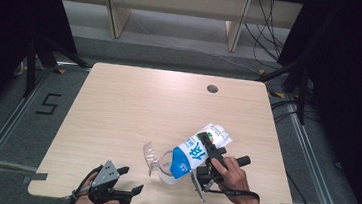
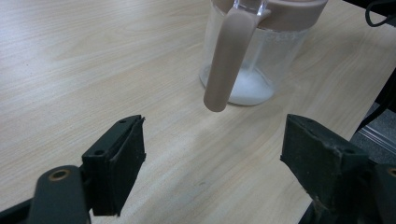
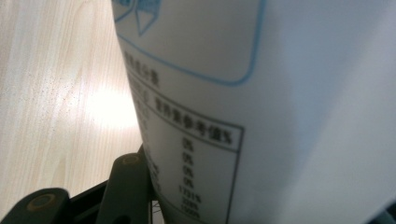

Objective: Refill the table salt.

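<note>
A white and blue carton [image 1: 198,151] is tipped down to the left over a clear jug [image 1: 165,167] near the table's front edge. My right gripper [image 1: 209,160] is shut on the carton, whose printed side [image 3: 261,107] looms close in the right gripper view. The jug [image 2: 254,60] has a pinkish rim and handle [image 2: 224,60], and a little white liquid lies in its bottom. A clear lid [image 1: 150,155] stands open at the jug's left. My left gripper [image 1: 128,181] rests at the table's front left, its jaws [image 2: 219,163] open and pointed at the jug from a short way off.
The light wooden table [image 1: 133,102] has a round cable hole [image 1: 212,89] at the back right. Dark floor and metal rails surround it, with a wooden frame beyond the far edge.
</note>
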Tool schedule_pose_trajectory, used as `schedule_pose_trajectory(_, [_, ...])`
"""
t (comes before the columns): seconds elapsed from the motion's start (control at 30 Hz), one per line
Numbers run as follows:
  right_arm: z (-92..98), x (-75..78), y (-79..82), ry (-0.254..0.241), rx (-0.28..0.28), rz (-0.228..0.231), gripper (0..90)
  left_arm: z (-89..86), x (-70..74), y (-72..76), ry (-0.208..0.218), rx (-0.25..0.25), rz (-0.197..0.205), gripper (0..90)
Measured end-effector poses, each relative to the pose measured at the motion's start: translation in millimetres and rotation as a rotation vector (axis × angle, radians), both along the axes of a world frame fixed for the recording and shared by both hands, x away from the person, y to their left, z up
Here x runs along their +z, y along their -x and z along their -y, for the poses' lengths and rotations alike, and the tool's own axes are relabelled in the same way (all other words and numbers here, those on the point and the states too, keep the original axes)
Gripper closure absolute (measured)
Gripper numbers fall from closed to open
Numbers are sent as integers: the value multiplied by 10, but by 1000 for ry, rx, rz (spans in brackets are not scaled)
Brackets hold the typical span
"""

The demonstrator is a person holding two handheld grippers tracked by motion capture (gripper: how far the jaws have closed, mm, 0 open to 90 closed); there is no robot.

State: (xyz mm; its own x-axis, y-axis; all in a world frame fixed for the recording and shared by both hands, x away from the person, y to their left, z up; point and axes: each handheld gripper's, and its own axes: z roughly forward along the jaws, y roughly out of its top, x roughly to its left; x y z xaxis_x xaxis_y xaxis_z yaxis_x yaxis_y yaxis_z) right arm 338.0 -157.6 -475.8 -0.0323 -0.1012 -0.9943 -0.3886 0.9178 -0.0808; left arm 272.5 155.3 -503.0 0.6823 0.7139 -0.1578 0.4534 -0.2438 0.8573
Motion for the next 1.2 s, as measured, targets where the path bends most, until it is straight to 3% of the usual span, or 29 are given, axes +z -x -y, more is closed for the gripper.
schedule_pose_trajectory(0.07, [-2,3,-5,-1,9,5,530,1,0,0,1,1,0,209])
schedule_pose_trajectory(0.1, [9,-41,9,-50,-23,-29,531,0,0,0,0,0,0,209])
schedule_pose_trajectory(0.13, [10,-47,18,-58,-34,-34,531,1,0,0,0,0,0,209])
schedule_pose_trajectory(0.33, [-6,-6,6,-9,-8,-7,533,0,0,0,1,1,0,209])
schedule_pose_trajectory(0.37, [-1,-18,14,-27,-22,-18,534,1,-1,-1,1,1,0,209])
schedule_pose_trajectory(0.8, [-7,-9,9,-18,-12,4,538,-5,3,2,-12,4,-3,209])
schedule_pose_trajectory(1.0, [-9,-8,7,-9,-12,7,540,-6,1,-2,-5,-1,-2,209])
schedule_pose_trajectory(1.07, [-17,18,7,19,0,31,541,-1,2,2,1,6,-2,209])
schedule_pose_trajectory(1.1, [-17,17,5,17,2,28,543,-13,7,-11,-14,-15,16,209])
schedule_pose_trajectory(1.2, [-18,15,3,18,4,31,543,-17,8,-12,-17,-14,14,209])
